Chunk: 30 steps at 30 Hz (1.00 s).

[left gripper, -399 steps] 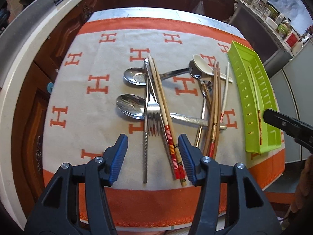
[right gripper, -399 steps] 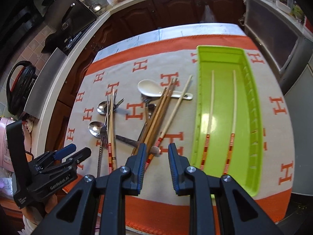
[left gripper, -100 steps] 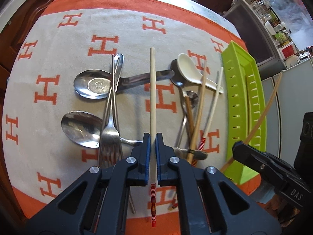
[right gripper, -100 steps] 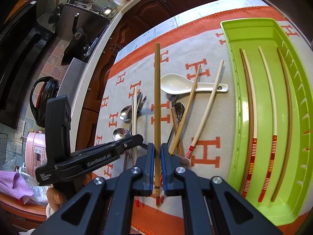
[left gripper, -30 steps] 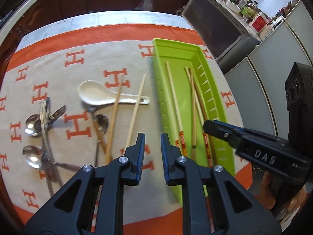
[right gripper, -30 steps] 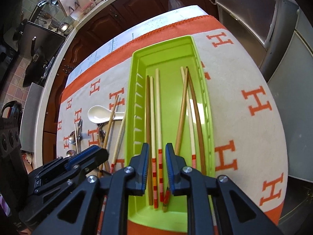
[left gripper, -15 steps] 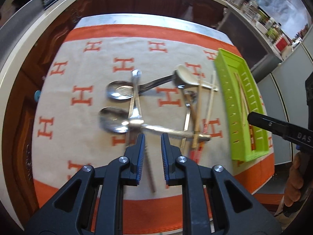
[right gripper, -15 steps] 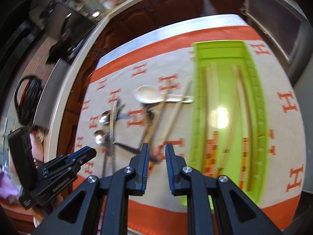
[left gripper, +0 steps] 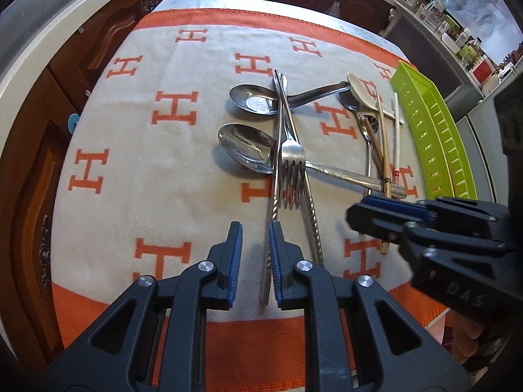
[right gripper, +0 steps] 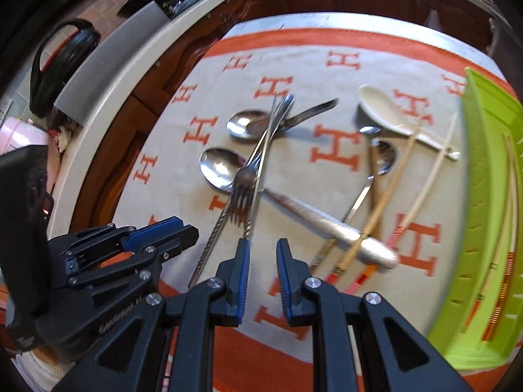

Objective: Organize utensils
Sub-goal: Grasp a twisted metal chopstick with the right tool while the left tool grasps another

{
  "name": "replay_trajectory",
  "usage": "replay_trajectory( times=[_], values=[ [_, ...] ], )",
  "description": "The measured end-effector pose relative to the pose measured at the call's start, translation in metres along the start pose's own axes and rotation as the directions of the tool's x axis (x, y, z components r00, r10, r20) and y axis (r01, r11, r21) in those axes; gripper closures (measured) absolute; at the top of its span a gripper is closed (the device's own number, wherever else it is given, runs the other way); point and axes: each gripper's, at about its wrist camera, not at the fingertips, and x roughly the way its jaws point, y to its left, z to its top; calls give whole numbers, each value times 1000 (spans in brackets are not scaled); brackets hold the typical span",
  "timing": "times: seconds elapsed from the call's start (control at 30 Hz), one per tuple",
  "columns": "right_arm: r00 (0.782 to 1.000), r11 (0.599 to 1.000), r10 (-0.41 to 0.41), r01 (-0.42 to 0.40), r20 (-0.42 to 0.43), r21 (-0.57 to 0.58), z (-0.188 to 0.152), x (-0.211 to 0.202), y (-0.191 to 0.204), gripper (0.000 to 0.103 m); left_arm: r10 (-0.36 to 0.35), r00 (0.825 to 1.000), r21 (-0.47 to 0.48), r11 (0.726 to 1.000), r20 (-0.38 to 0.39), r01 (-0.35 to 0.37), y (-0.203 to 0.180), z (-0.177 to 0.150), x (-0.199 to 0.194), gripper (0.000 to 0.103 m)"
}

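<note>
The left gripper hangs low over the orange-and-cream cloth, fingers a little apart with nothing between them – a twisted metal chopstick runs just beside its right finger. The right gripper is also parted and empty, near the fork. The fork lies across two steel spoons. Beyond it a white ceramic spoon and loose wooden chopsticks lie between the fork and the green tray – more chopsticks rest inside the tray
</note>
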Motion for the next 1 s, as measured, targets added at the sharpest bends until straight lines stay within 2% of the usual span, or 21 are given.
replay_trajectory(
  times=[0.17,0.37,0.5,0.53,0.77,1.0],
  values=[
    [1000,999,-26,26,-6,-25,5,15,13,87,-22,1000,-10,1000,-2,22,8,-3,2,89],
    [994,994,-101,99,-40,-53,7,36,22,86,-35,999,-30,999,-6,34,17,-3,5,89],
    [993,992,-118,117,-16,-54,8,36,24,89,-50,999,-29,998,-11,49,18,-3,7,89],
    [993,992,-118,117,-16,-45,9,36,23,95,-54,999,-29,998,-11,53,18,-2,8,89],
    [998,998,-61,61,10,29,3,26,7,97,-96,995,-25,995,-20,96,11,3,12,89],
    [997,998,-14,9,79,60,1,1,-1,97,-120,992,-27,992,-29,120,1,9,18,89]
  ],
)
